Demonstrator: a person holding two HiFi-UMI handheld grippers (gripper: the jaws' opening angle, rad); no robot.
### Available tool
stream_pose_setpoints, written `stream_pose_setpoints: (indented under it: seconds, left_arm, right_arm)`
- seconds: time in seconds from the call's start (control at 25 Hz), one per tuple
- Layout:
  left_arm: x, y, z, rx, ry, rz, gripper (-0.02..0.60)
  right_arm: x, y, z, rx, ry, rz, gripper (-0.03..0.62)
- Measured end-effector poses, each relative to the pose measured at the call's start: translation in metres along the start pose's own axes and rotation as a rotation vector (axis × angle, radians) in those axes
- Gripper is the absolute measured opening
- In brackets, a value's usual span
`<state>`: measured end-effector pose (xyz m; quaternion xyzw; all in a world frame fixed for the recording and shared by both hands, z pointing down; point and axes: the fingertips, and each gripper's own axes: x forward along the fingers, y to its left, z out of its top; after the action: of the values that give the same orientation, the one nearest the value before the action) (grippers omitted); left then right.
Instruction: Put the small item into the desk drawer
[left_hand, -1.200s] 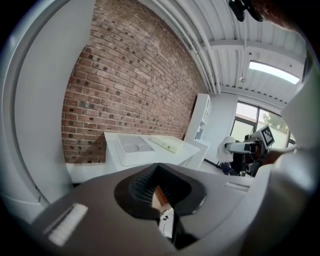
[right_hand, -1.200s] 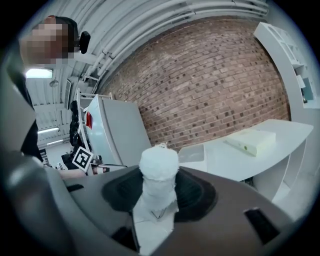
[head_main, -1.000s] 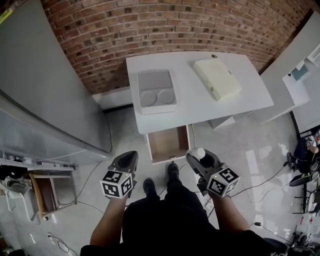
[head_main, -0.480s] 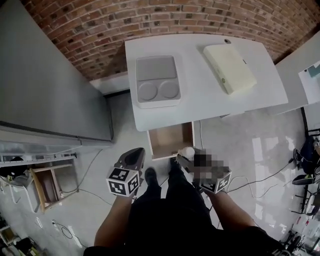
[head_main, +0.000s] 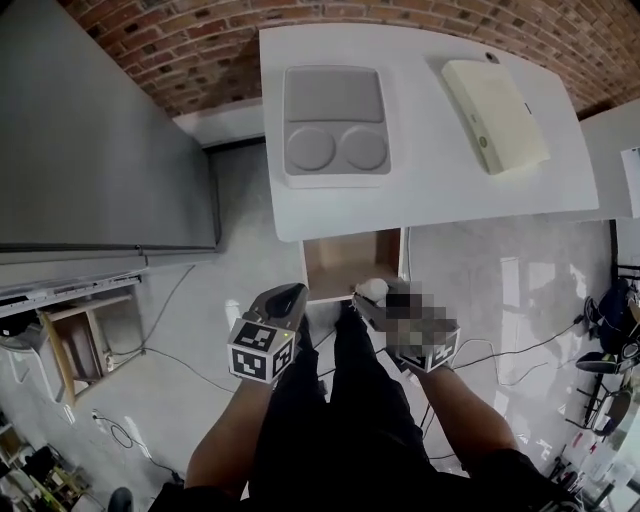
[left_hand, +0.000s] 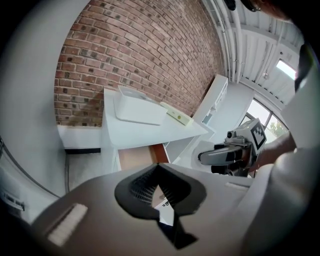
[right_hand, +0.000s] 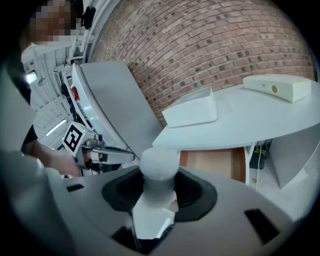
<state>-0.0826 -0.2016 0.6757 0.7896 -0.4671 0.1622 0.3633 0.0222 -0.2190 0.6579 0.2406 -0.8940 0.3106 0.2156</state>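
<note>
The small item (right_hand: 159, 161) is a white, rounded object, and my right gripper (right_hand: 159, 175) is shut on it. In the head view the item (head_main: 372, 291) hangs just in front of the open wooden drawer (head_main: 345, 262) under the white desk (head_main: 440, 185). The right gripper view shows the drawer's bare wooden bottom (right_hand: 212, 162) straight beyond the item. My left gripper (head_main: 288, 297) hovers to the left of the drawer front, shut with nothing between its jaws. From the left gripper view the drawer (left_hand: 135, 156) lies ahead and the right gripper (left_hand: 225, 156) is off to the right.
A grey tray with two round hollows (head_main: 334, 125) and a cream box (head_main: 495, 115) lie on the desk. A tall grey cabinet (head_main: 90, 140) stands to the left and a brick wall (head_main: 200, 50) behind. Cables trail on the floor (head_main: 180, 350).
Both grippers have sunk and moved toward the drawer; the white item is now at the drawer's front edge. The head has leaned forward over the desk.
</note>
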Motion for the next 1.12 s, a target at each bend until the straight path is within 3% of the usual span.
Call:
stream_pose_setpoints:
  seconds: [0.64, 1.12]
  left_arm:
    - [0.035, 0.055, -0.069, -0.051, 0.094, 0.037, 0.011]
    - [0.026, 0.056, -0.124, -0.068, 0.167, 0.026, 0.011]
  right_arm:
    - [0.105, -0.055, -0.1, -0.33, 0.36, 0.002, 0.172]
    - [0.194, -0.079, -0.166, -0.595, 0.659, 0.089, 0.172]
